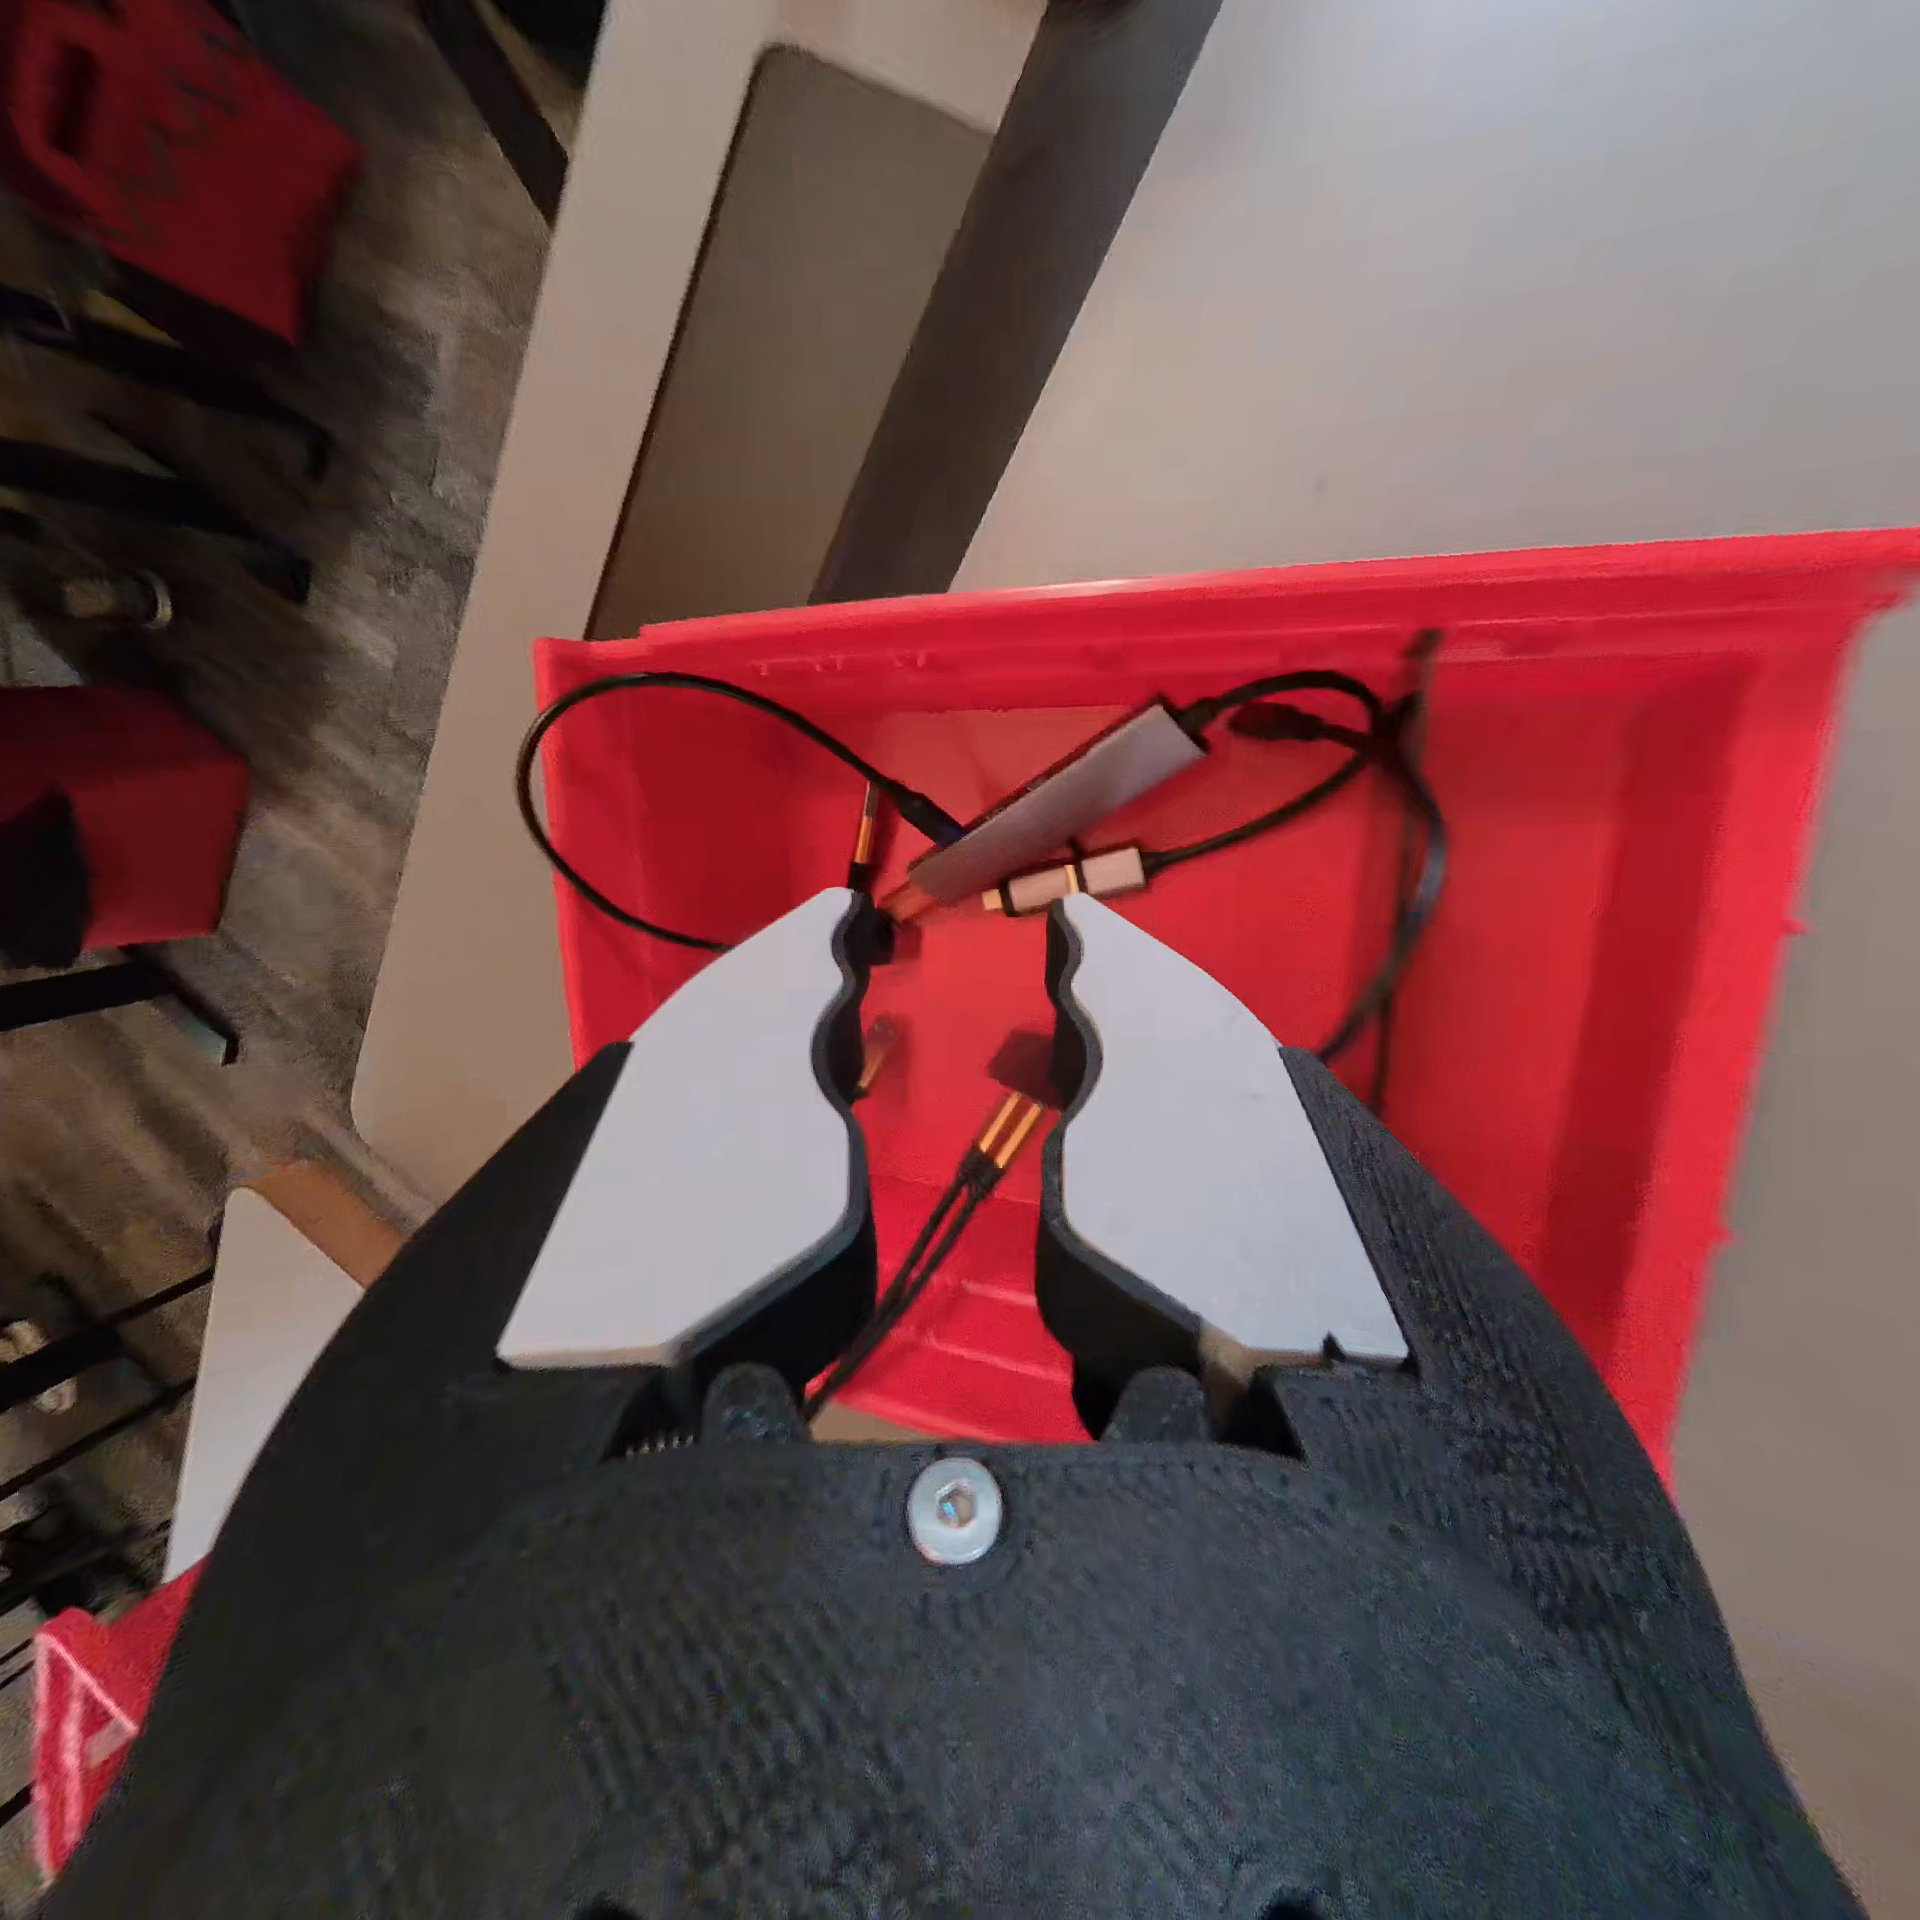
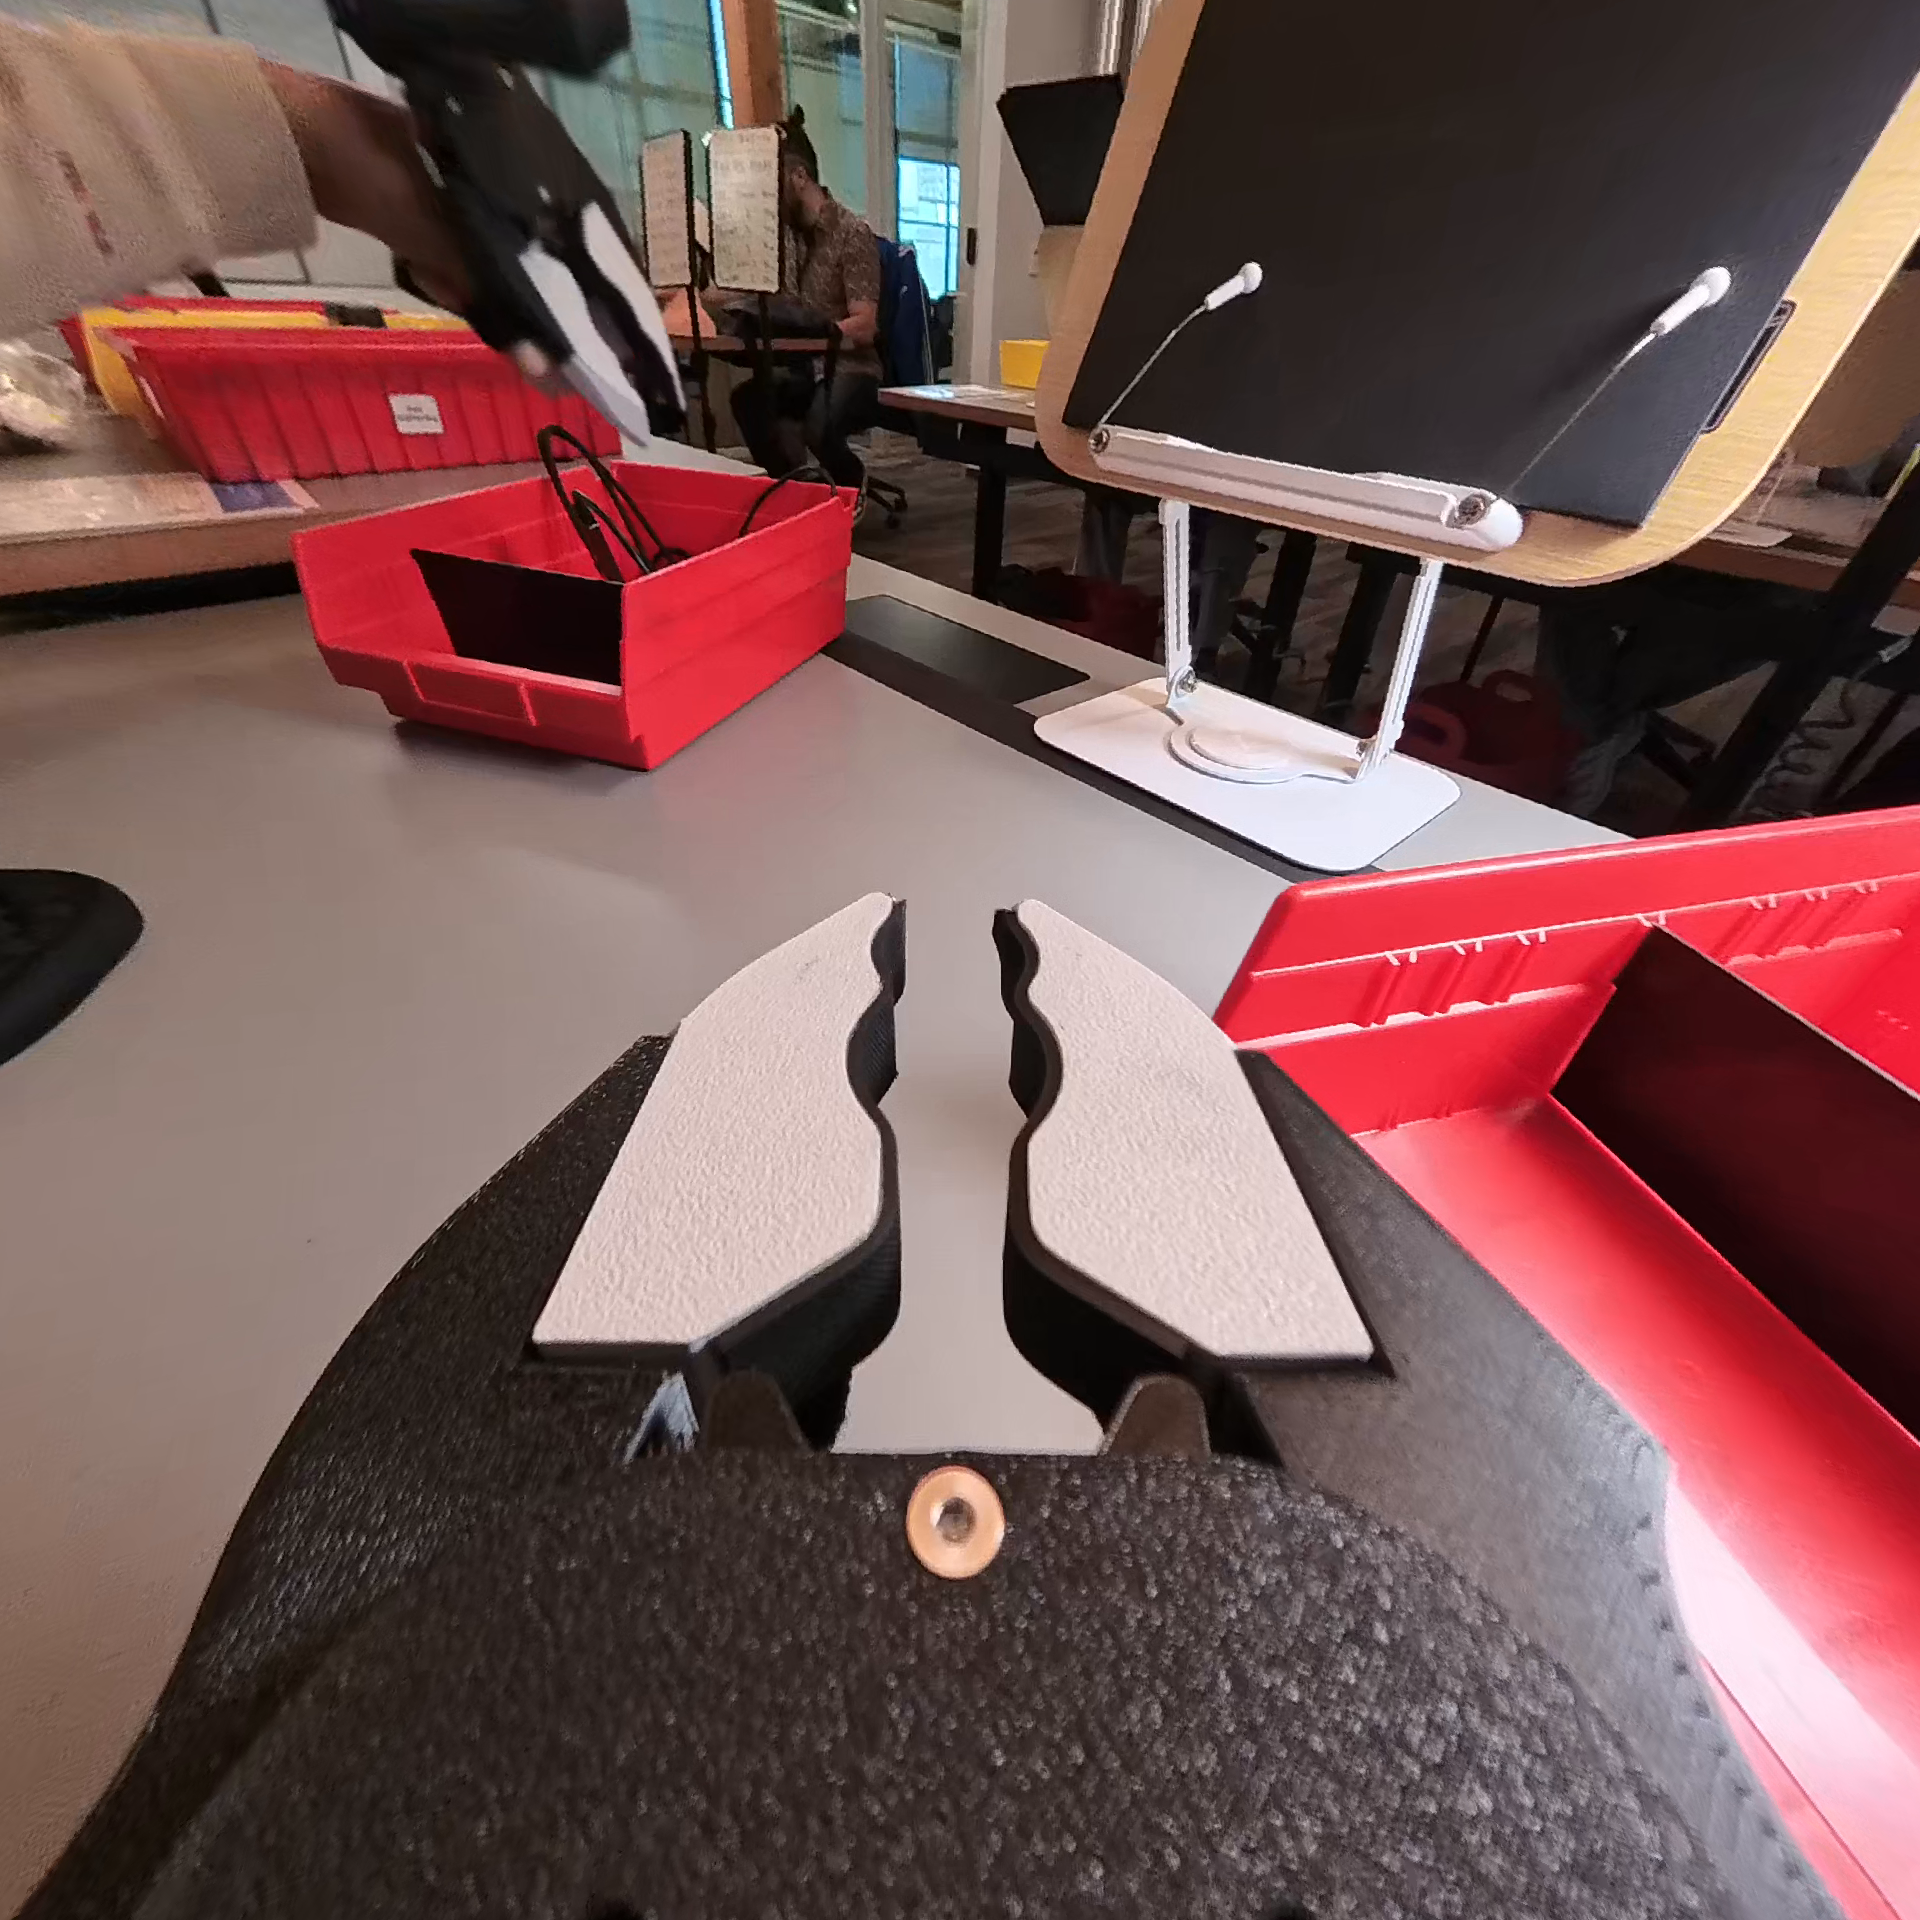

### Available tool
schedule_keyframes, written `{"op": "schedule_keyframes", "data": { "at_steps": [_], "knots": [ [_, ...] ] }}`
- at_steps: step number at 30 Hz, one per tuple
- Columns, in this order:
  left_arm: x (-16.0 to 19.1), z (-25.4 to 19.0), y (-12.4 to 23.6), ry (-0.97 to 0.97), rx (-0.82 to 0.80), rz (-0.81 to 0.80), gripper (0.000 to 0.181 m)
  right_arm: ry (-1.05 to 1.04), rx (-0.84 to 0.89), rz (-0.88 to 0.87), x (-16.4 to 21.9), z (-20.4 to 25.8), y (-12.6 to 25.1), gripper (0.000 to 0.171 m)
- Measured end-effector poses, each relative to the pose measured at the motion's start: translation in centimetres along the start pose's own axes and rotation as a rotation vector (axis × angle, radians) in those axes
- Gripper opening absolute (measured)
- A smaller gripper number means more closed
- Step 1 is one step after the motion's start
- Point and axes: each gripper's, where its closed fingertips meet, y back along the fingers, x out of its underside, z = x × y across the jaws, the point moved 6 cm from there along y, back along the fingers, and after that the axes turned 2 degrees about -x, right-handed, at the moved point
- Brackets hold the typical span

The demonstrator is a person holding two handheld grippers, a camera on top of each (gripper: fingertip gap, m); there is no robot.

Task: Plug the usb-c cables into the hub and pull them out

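Left wrist view looks down into a red plastic bin [image 1: 1558,935], where the flat grey hub [image 1: 1060,800] lies among thin black cables [image 1: 623,717] with gold-collared plugs; the left gripper [image 1: 951,914] hovers above with fingers apart, empty. Only the right wrist view shows the right gripper [image 2: 945,914], fingers apart, low over the smooth grey desk [image 2: 416,935] well short of that bin.

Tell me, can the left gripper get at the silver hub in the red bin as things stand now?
Probably yes. The left gripper is open above the red bin, and the silver hub lies just past its fingertips, uncovered; only loose black cables lie around it.
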Motion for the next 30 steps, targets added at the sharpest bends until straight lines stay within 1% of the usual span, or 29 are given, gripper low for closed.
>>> {"op": "schedule_keyframes", "data": {
  "at_steps": [2, 4, 6, 10, 11, 12, 14, 16, 18, 26, 30],
  "knots": [
    [-0.3, 0.0, -3.3, -0.041, 0.009, 0.085, 0.032, -0.003, 0.01, 0.01, 0.3, -0.2, 0.0, 0.017],
    [-0.1, -0.6, -6.4, -0.155, 0.035, 0.193, 0.033, -0.004, 0.025, 0.022, 0.5, -0.4, 0.2, 0.017],
    [0.3, -1.3, -8.8, -0.266, 0.08, 0.27, 0.037, -0.003, 0.046, 0.03, 0.8, -0.6, 0.4, 0.016],
    [0.5, -2.3, -11.5, -0.386, 0.172, 0.324, 0.042, -0.014, 0.079, 0.036, 1.0, -1.6, 0.7, 0.014],
    [0.6, -2.4, -11.9, -0.399, 0.185, 0.324, 0.04, -0.021, 0.086, 0.035, 1.1, -1.9, 0.7, 0.014],
    [0.7, -2.5, -12.2, -0.407, 0.199, 0.322, 0.034, -0.031, 0.091, 0.037, 1.2, -2.1, 0.8, 0.014],
    [0.8, -2.5, -12.1, -0.412, 0.207, 0.307, 0.031, -0.046, 0.103, 0.041, 1.5, -2.5, 0.9, 0.014],
    [0.9, -2.0, -11.1, -0.402, 0.18, 0.284, 0.028, -0.063, 0.106, 0.044, 1.7, -2.7, 1.0, 0.014],
    [1.0, -1.4, -9.4, -0.403, 0.129, 0.255, 0.019, -0.073, 0.1, 0.045, 1.8, -2.7, 0.9, 0.014],
    [-0.2, 0.9, 1.5, -0.304, -0.062, 0.094, 0.011, -0.043, 0.077, 0.027, 0.8, -1.7, 0.8, 0.013],
    [-1.3, 1.1, 6.3, -0.239, -0.094, 0.023, 0.011, -0.034, 0.064, 0.023, 0.6, -1.3, 0.9, 0.013]
  ]
}}
